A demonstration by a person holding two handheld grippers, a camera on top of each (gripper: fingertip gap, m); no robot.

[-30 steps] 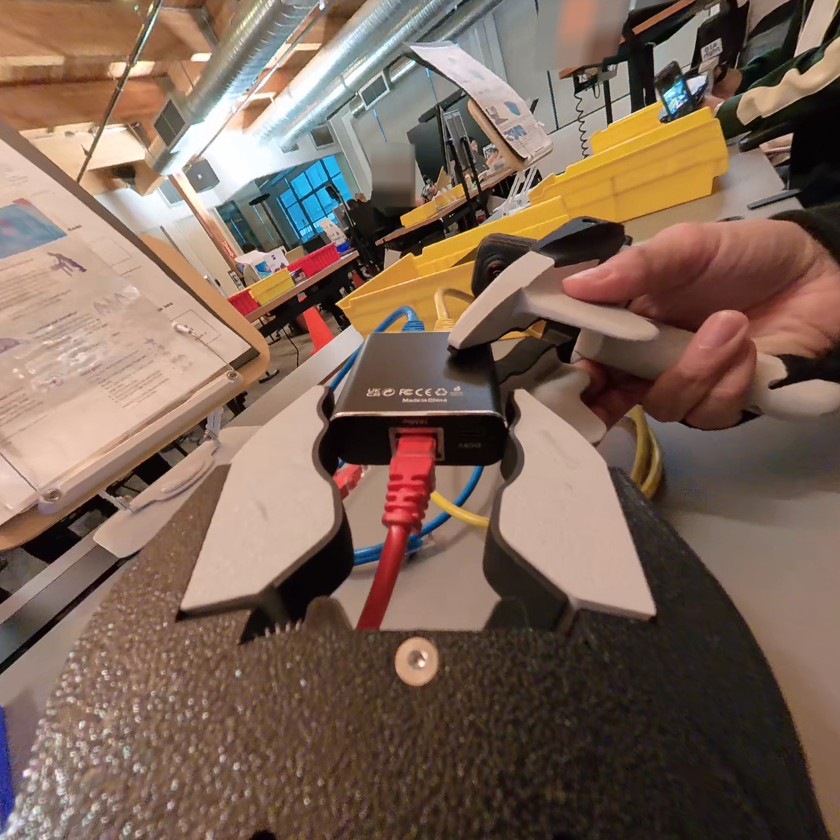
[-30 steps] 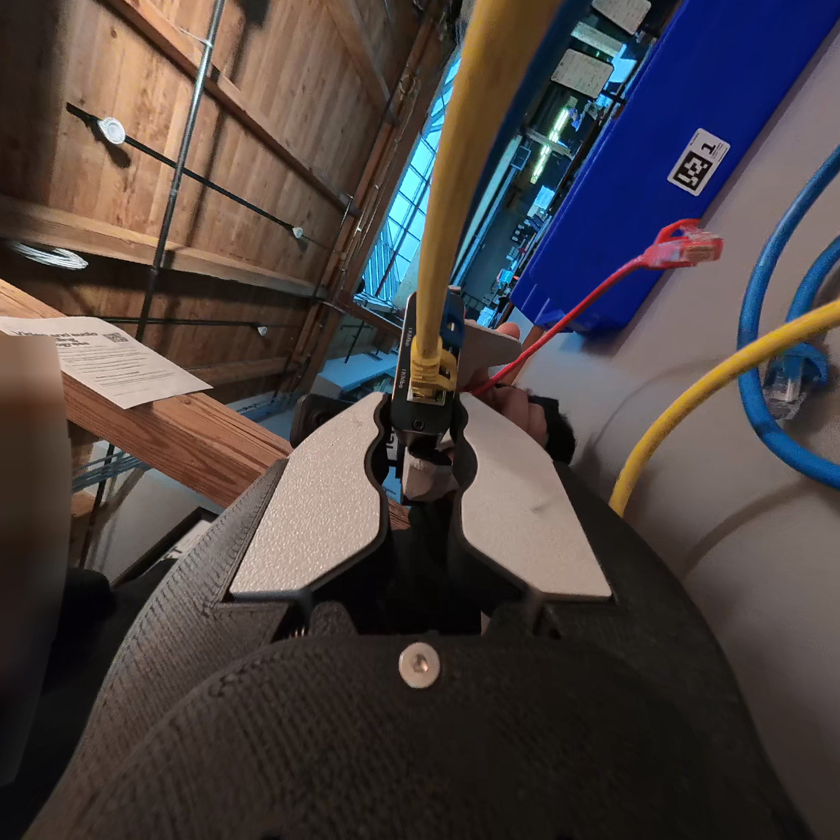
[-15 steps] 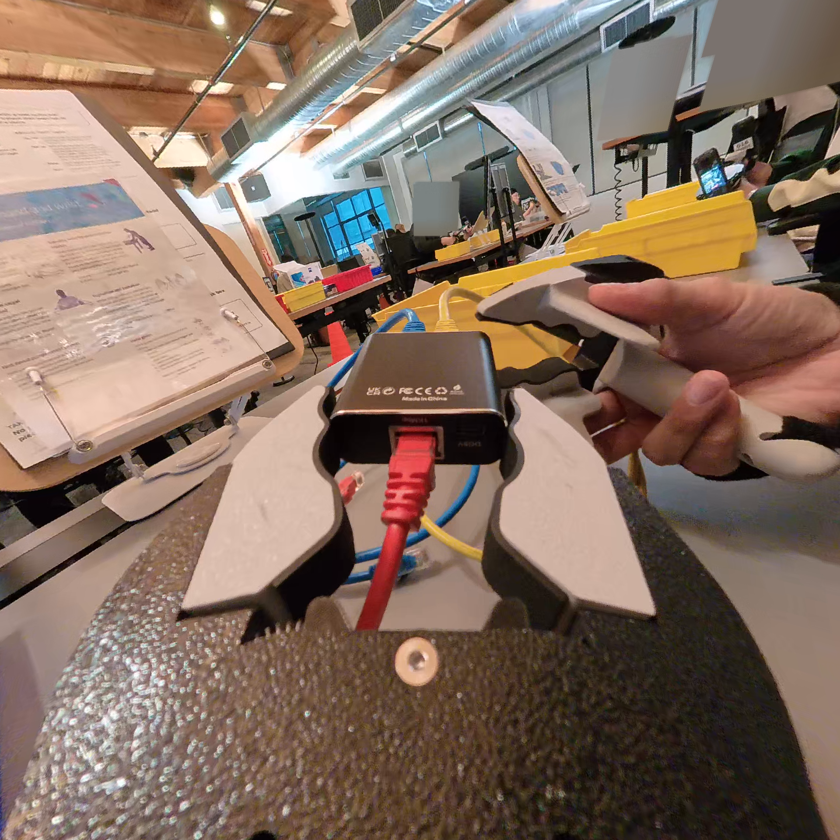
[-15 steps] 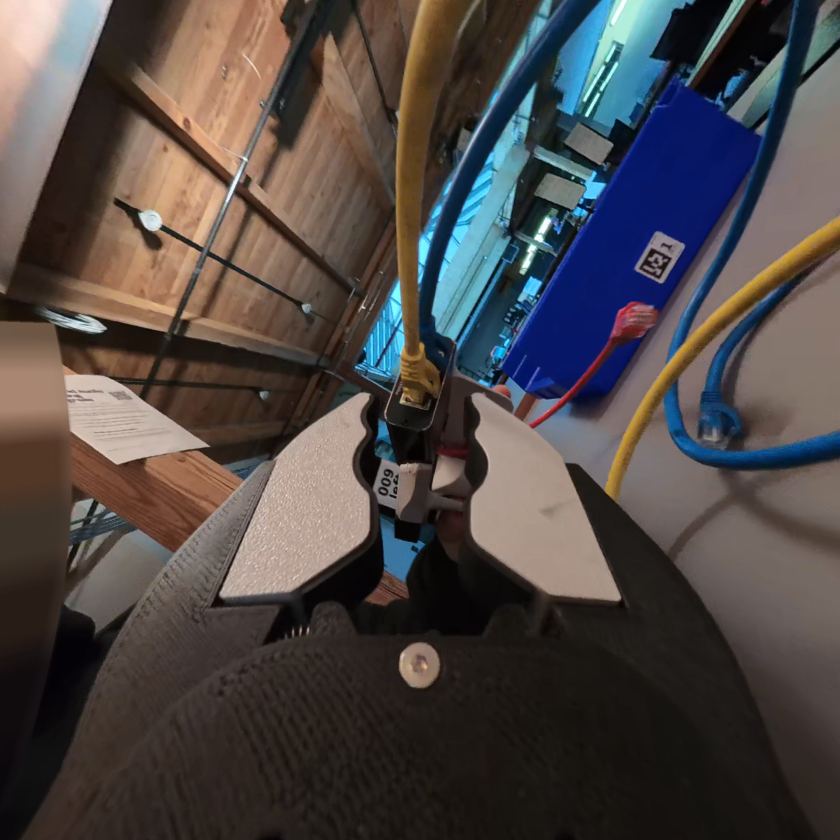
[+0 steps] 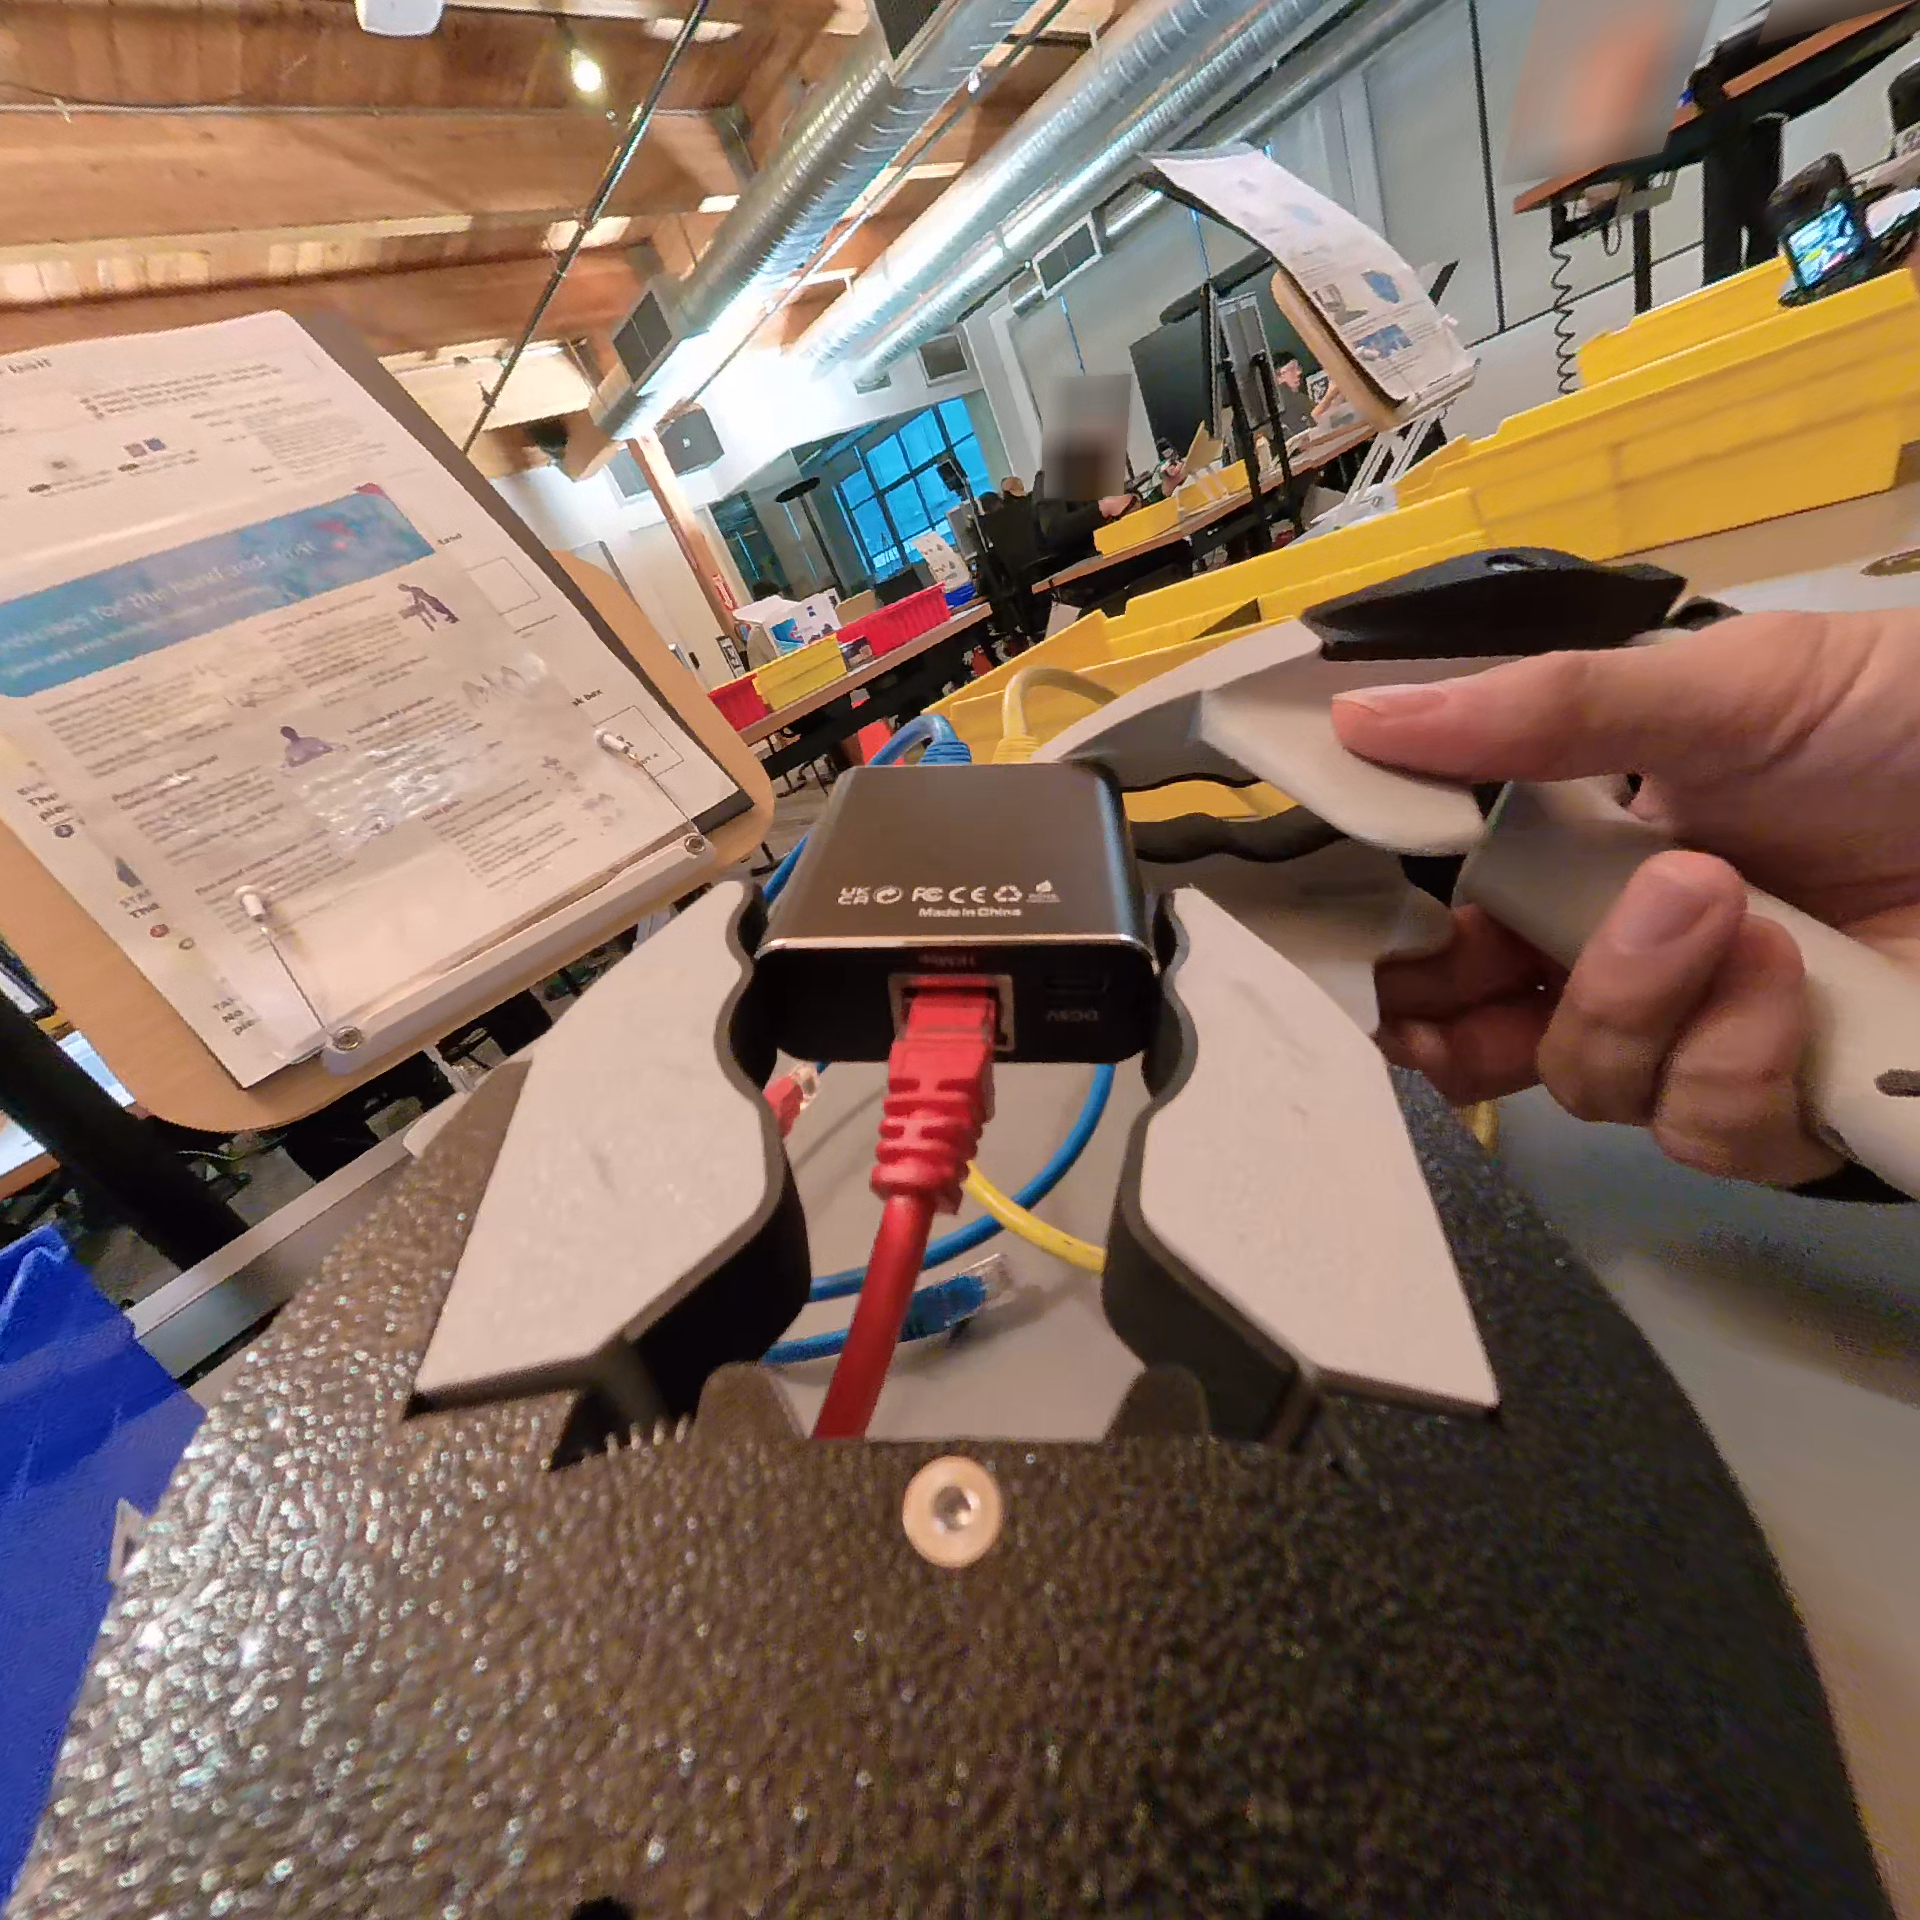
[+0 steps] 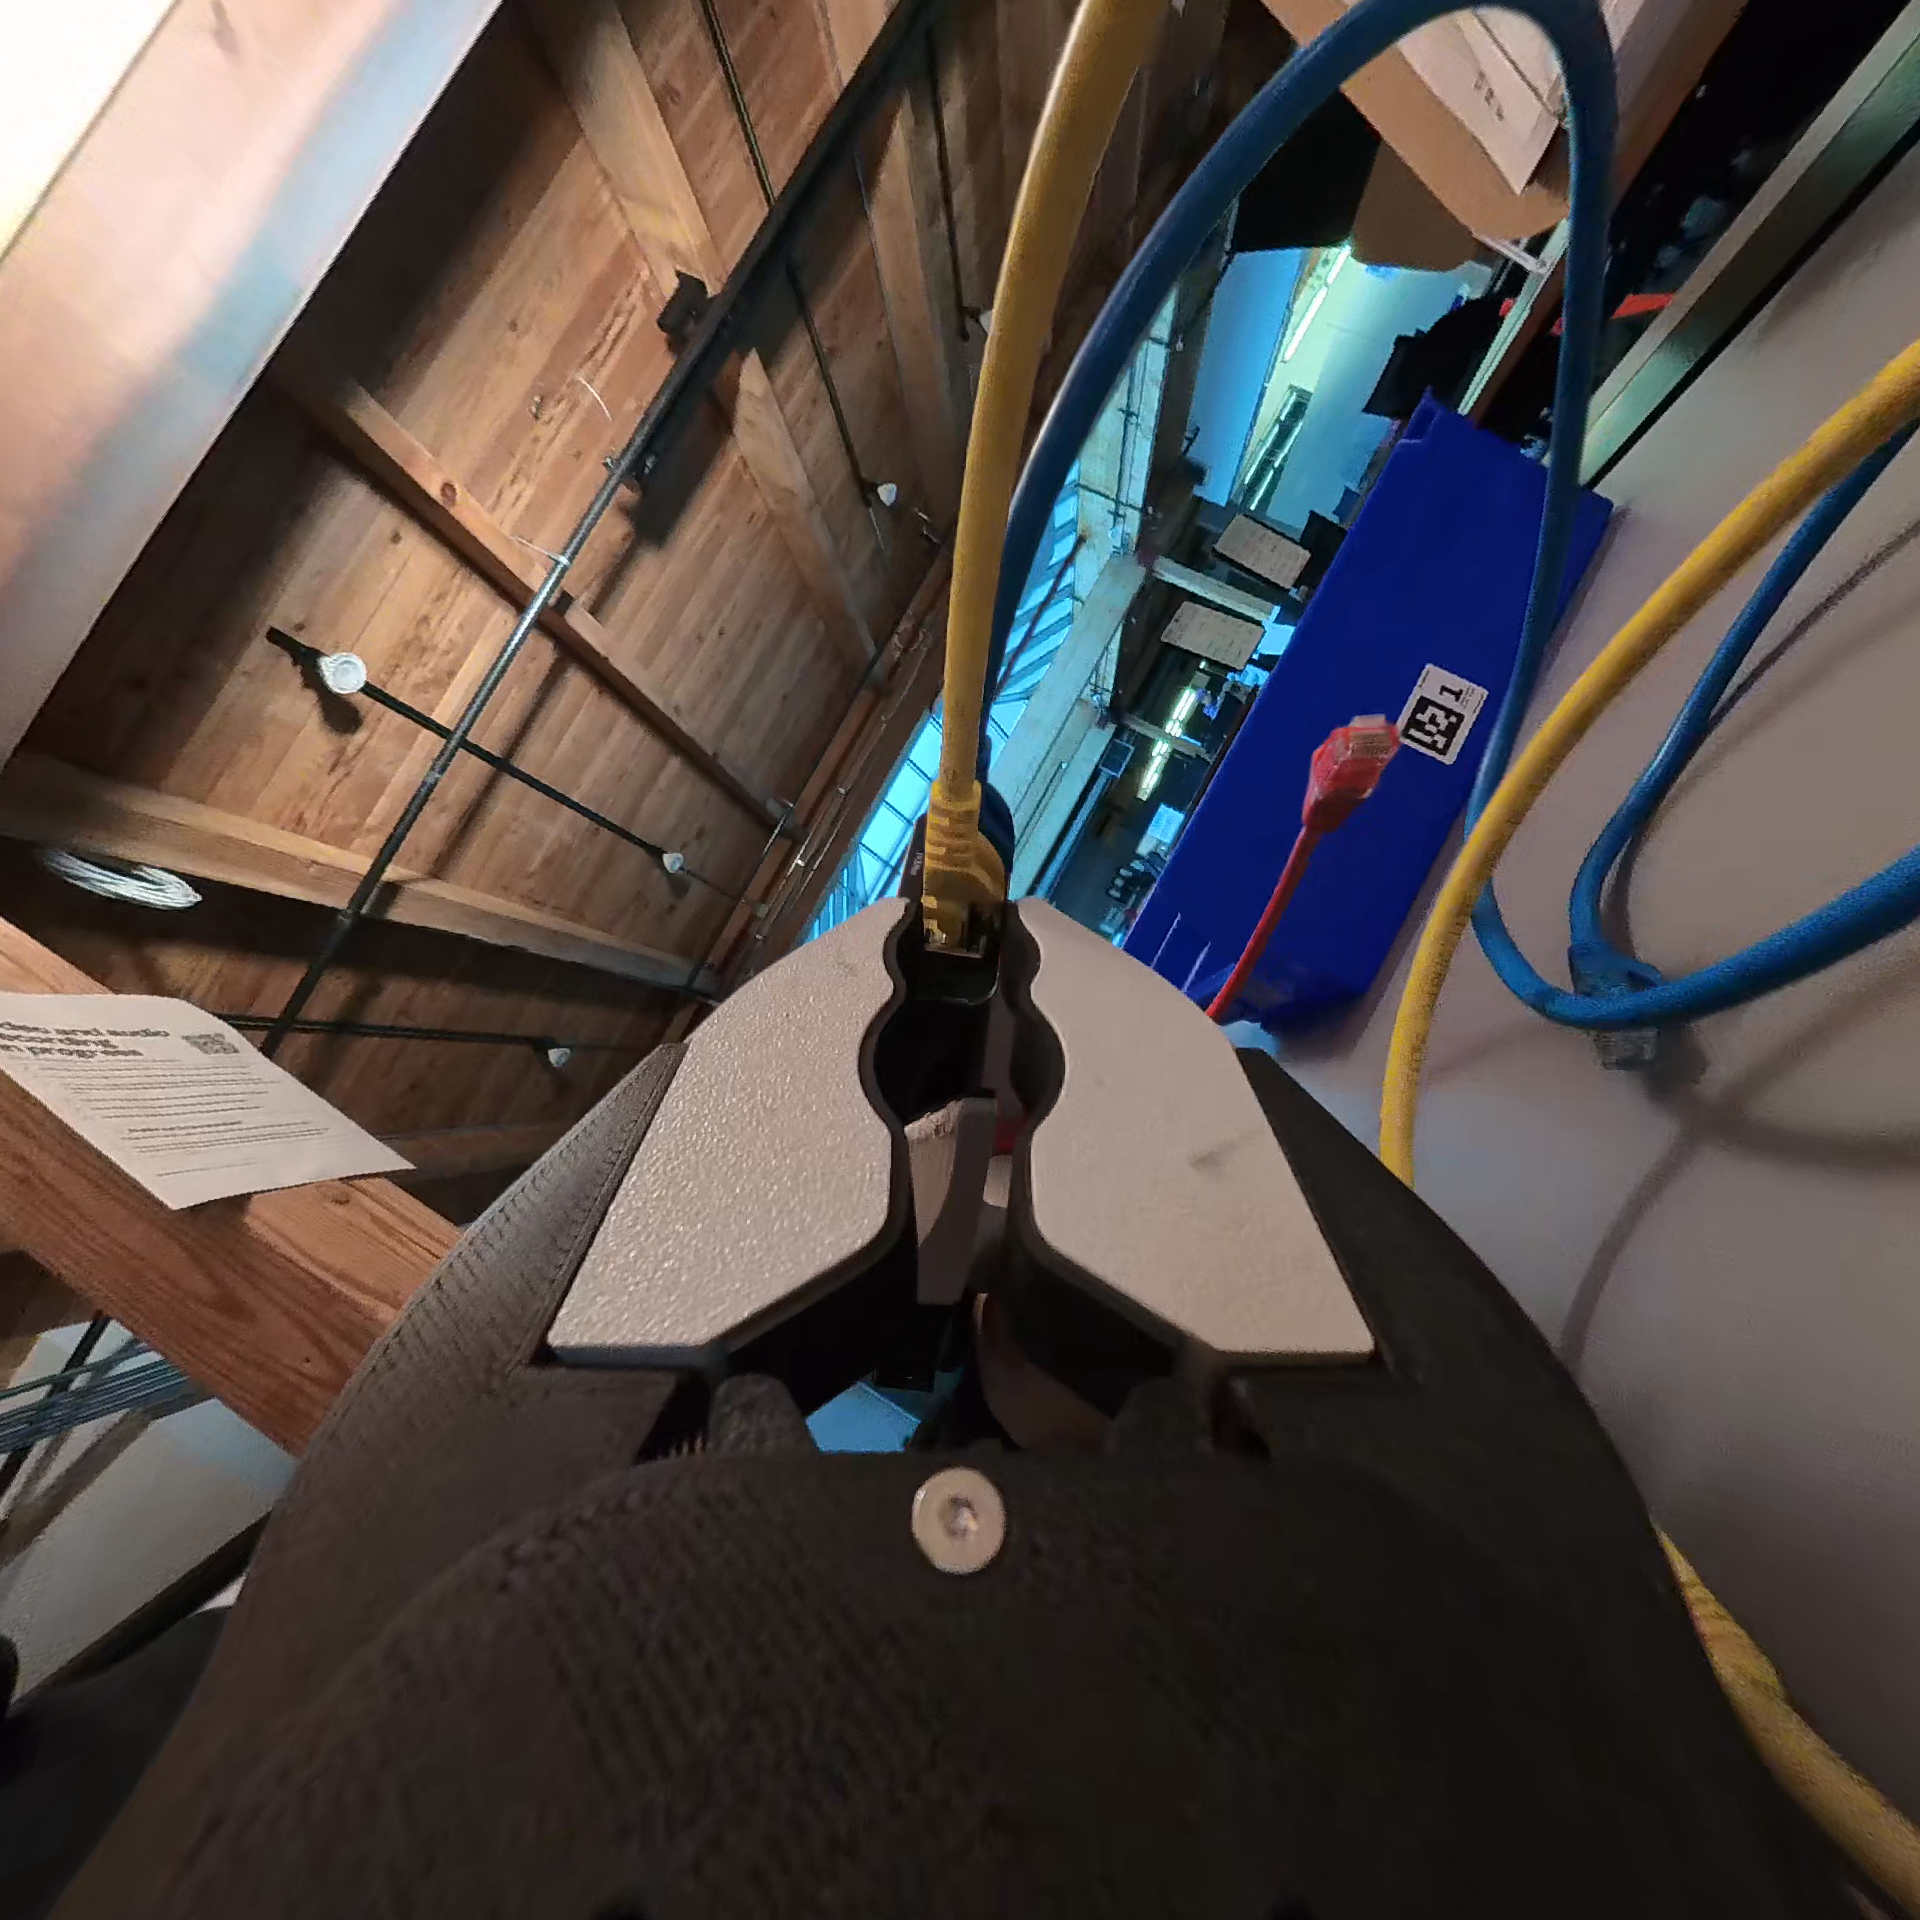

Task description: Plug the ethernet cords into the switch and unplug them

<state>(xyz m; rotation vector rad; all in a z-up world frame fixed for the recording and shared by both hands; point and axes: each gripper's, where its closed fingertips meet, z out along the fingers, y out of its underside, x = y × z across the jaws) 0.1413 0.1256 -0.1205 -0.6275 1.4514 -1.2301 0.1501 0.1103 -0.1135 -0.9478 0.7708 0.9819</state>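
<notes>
In the left wrist view my left gripper (image 5: pixel 956 997) is shut on the sides of the black switch (image 5: pixel 961 862) and holds it above the table. A red cord (image 5: pixel 930 1101) is plugged into its near port. A blue plug (image 5: pixel 940 743) and a yellow plug (image 5: pixel 1023 738) sit in its far side. My right gripper (image 6: pixel 964 920) is closed top and bottom on the switch's far end (image 6: pixel 951 987), its tips beside the yellow plug (image 6: pixel 961 883). It shows from the right in the left wrist view (image 5: pixel 1143 748), in a hand (image 5: pixel 1683 894).
Loose yellow (image 6: pixel 1455 883) and blue (image 6: pixel 1621 987) cords loop on the grey table (image 6: pixel 1714 1299), with free blue (image 5: pixel 961 1294) and red (image 6: pixel 1351 758) plugs. A blue bin (image 6: pixel 1382 748) stands at the table's left. A clipboard stand (image 5: pixel 312 707) is left, yellow bins (image 5: pixel 1662 447) behind.
My right gripper slid along the switch toward the yellow plug and its jaws narrowed onto the switch's end. My left gripper kept its hold on the switch while tilting slightly.
</notes>
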